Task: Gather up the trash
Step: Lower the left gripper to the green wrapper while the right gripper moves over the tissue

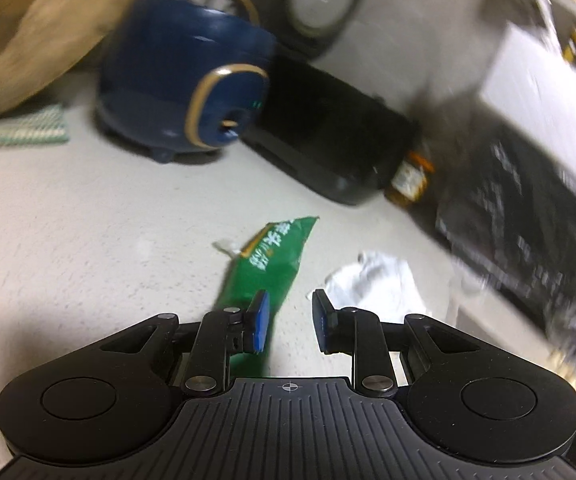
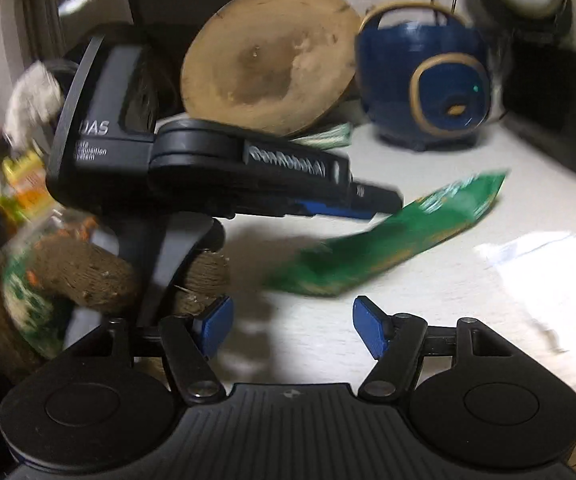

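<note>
A green snack wrapper [image 1: 271, 264] lies flat on the pale counter [image 1: 87, 240]. My left gripper [image 1: 288, 320] is open just above its near end; the left pad [image 1: 259, 322] overlaps the wrapper. A crumpled white tissue [image 1: 376, 280] lies just right of the wrapper. In the right wrist view the wrapper [image 2: 388, 240] lies ahead, with the left gripper's body [image 2: 223, 168] hovering over its left end. A white crinkled piece [image 2: 536, 264] lies at the right. My right gripper [image 2: 292, 328] is open and empty, short of the wrapper.
A blue rice cooker [image 1: 183, 84] and a black appliance [image 1: 328, 136] stand at the back. A wooden board [image 2: 267, 64] leans at the back left, on a striped cloth [image 1: 15, 132]. A dark crate [image 1: 528, 216] stands right. A woven basket with packets [image 2: 47, 280] sits left.
</note>
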Demonstrator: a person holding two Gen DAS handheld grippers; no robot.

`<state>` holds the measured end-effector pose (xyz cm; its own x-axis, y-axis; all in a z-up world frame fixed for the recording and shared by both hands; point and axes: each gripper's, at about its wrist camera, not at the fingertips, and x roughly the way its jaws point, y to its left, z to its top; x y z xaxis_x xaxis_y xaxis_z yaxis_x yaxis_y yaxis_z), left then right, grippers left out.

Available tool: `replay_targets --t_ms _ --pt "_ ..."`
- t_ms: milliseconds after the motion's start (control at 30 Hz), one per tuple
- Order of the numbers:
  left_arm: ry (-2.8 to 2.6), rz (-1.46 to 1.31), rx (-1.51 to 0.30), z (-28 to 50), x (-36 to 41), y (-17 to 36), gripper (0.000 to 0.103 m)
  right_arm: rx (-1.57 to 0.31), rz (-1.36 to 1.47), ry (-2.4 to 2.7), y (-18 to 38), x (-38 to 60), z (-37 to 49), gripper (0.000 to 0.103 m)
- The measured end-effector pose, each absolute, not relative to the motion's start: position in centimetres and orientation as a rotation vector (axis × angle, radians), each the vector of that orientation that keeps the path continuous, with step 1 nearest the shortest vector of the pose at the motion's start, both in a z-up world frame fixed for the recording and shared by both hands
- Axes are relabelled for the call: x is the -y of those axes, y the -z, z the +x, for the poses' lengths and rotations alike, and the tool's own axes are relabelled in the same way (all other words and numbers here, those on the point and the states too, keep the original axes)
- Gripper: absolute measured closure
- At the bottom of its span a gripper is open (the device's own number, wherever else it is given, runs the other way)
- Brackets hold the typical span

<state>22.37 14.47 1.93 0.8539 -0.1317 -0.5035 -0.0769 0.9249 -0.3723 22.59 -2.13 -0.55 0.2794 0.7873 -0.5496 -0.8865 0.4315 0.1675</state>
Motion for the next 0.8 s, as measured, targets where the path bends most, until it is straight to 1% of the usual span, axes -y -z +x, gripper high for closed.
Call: replay_targets --t_ms 167,233,600,800 --pt "-0.047 -0.204 -0.570 22.6 -12.2 -1.7 0.077 -0.513 -0.257 -0.952 0.0 5.0 22.0 0.030" --pt "-0.074 -0.177 -0.572 22.7 -12.0 -1.7 0.077 -0.502 -0.250 -0.909 0.0 6.1 22.1 0.026" --pt "0.008 -0.205 -0.662 23.3 -11.8 -0.7 0.077 -0.462 -0.248 -0.621 -0.3 8.5 25.7 0.017" --pt "0.039 -0.184 -0.684 23.2 -10.8 -0.4 0.077 -0.528 -0.156 -0.557 0.7 8.1 29.5 0.016"
